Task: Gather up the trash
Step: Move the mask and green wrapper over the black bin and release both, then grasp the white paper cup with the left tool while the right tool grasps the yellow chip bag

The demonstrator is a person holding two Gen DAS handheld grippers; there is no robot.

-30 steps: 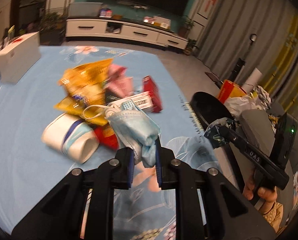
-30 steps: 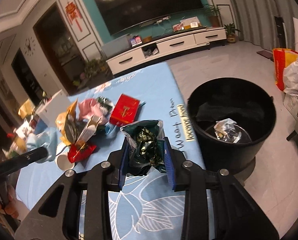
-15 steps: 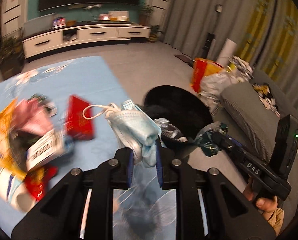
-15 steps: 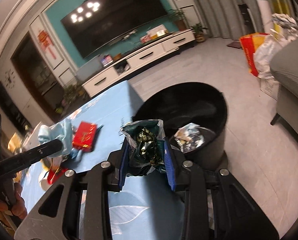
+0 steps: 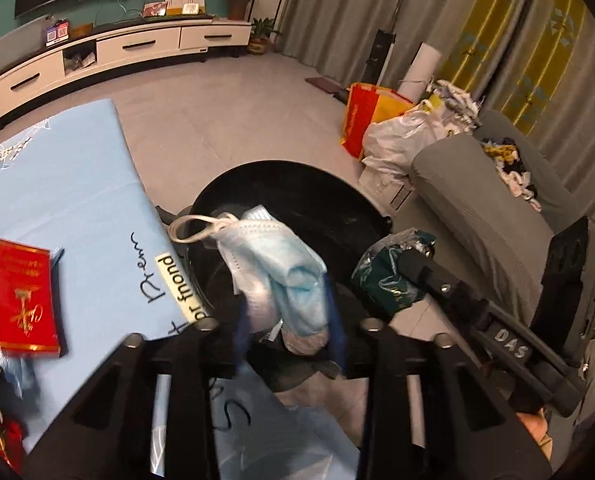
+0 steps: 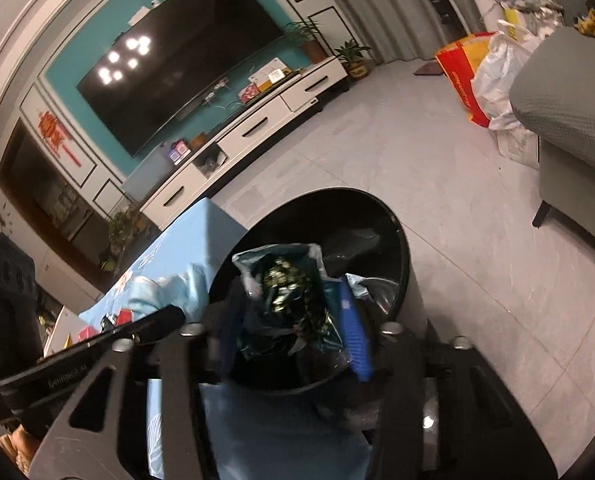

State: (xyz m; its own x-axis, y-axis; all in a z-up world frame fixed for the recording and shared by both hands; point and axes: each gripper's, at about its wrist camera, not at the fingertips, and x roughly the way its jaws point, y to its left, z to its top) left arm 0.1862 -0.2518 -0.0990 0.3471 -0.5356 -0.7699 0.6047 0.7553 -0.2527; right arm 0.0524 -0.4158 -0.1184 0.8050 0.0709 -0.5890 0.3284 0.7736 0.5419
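Note:
My left gripper (image 5: 289,320) hangs over the black bin (image 5: 337,200). Its jaws are opening, and a crumpled blue face mask (image 5: 273,256) is loose between the blue pads, its ear loop trailing left. My right gripper (image 6: 293,332) is also above the bin (image 6: 377,216) with its jaws opening. A dark green foil wrapper (image 6: 289,292) stands between its pads. In the left wrist view the wrapper (image 5: 385,276) shows at the tip of the right gripper, over the bin's right rim. A silvery wrapper (image 6: 369,284) lies inside the bin.
The table with a light blue cloth (image 5: 77,200) touches the bin's left side and carries a red packet (image 5: 23,296) and more litter at the far left. A grey sofa (image 5: 477,208) and stuffed bags (image 5: 389,120) stand right of the bin. Bare floor runs back to a TV cabinet (image 5: 117,48).
Both grippers swung from above the table's litter pile to over the bin, each carrying its item. Both pairs of jaws have since spread wider, loosening the mask and the wrapper.

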